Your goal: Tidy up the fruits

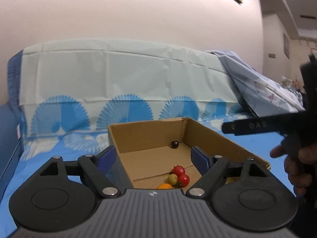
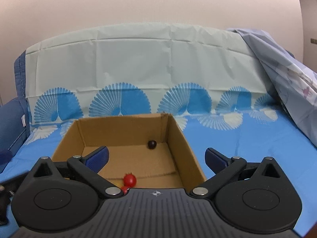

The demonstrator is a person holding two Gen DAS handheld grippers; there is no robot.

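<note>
Left claw [image 1: 153, 157]: wide open, empty, up over the near end of the cardboard box [image 1: 210, 136]. Right claw [image 2: 156, 158]: wide open too, empty, with one finger over the box floor and the other out past the box wall, over the blue cloth [image 2: 257, 138].

In the left view, just below and between the fingers: two red cherry tomatoes [image 1: 179, 170], a small yellow-green fruit [image 1: 172, 179] touching them, and part of an orange fruit [image 1: 164, 186] at the claw's body edge. Farther ahead of both claws, in the far corner of the box: one dark round fruit [image 1: 175, 144], alone.

In the right view, near the left finger: red tomato [image 2: 130, 180], close to the claw's body. Off to the right of the left claw: a hand [image 1: 295, 168] on the other black tool.
</note>
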